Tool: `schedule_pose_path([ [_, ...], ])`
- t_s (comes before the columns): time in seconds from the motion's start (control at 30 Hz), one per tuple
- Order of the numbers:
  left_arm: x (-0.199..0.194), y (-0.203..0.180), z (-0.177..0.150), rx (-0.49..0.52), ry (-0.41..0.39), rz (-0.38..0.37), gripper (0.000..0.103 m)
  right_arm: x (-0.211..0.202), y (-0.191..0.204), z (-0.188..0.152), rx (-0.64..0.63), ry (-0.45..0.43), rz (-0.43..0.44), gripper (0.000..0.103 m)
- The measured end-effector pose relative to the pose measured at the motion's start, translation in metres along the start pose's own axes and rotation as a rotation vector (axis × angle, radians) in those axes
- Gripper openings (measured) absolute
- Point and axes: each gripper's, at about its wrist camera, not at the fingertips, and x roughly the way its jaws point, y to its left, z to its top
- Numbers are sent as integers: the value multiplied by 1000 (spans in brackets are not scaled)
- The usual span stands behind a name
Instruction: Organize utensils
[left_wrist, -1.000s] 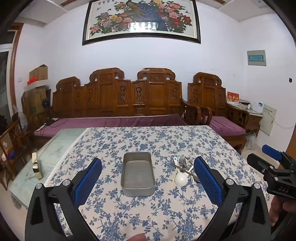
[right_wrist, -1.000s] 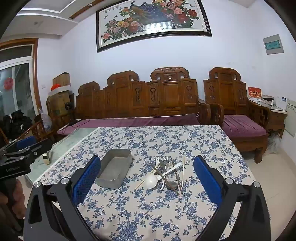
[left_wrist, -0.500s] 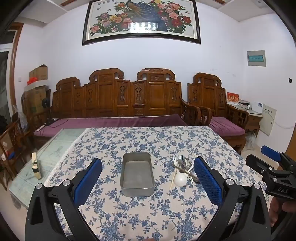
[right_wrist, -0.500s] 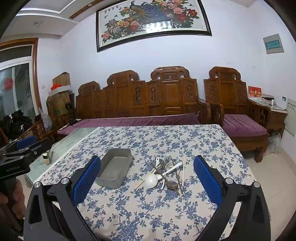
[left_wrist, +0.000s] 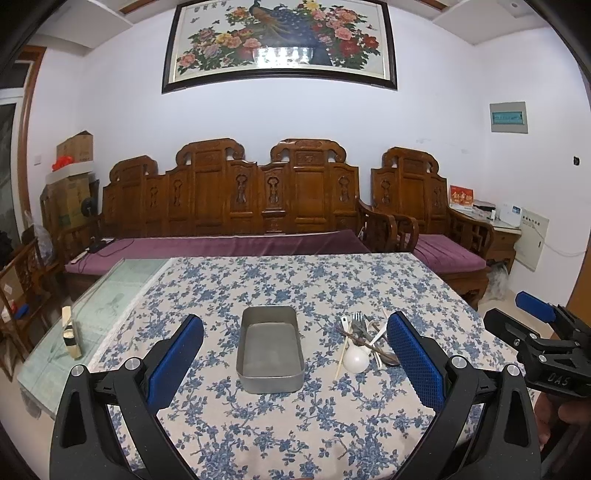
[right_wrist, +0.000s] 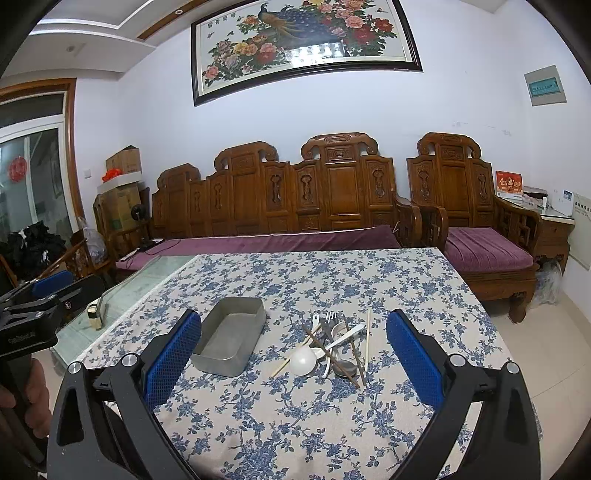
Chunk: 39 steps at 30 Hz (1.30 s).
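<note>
Little has moved since a second ago: both views sit a touch closer to the table, tray and utensils unshifted. Left gripper hovers over the near edge, blue pads spread wide, nothing between them. Right gripper likewise splayed and empty, above the near right part of the cloth. Tray, grey metal, rectangular, empty, lies flat on the blue-flowered cloth, long side running away from the left camera; in the right view it lies left of the pile and apart from it. Utensil pile sits right of the tray: white spoon bowl-up nearest, fork tines pointing away, dark brown chopsticks crossing the heap, pale chopstick along the right edge, another pale one sticking out lower left. Pieces overlap; exact count cannot be told. In the left view the pile lies just inside the right pad. Right gripper also shows at the far right of the left view, held off the table edge. Bare glass strip left of the cloth carries a small bottle. Carved wooden sofa with purple cushion behind the table; peacock painting above.
</note>
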Motion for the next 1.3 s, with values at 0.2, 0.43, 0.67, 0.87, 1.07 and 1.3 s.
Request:
schedule_pose_path([
  [0.2,-1,-1,0,1,-3,-2,96,0,1,0,0,-1,-1,100],
  [0.43,-4,-3,1,1,-5,-1,96,0,-1,0,3,-1,1,100],
  [0.67,-4,-4,1,1,-5,-1,96,0,-1,0,3,-1,1,100],
  [0.87,-3,-4,1,3,-3,-1,96,0,-2,-1,2,-2,0,100],
  [1.07,-3,-4,0,4,-4,0,96,0,0,0,1,-2,0,100],
  [1.3,-2,-4,0,5,-4,0,96,-2,0,0,1,-3,0,100],
])
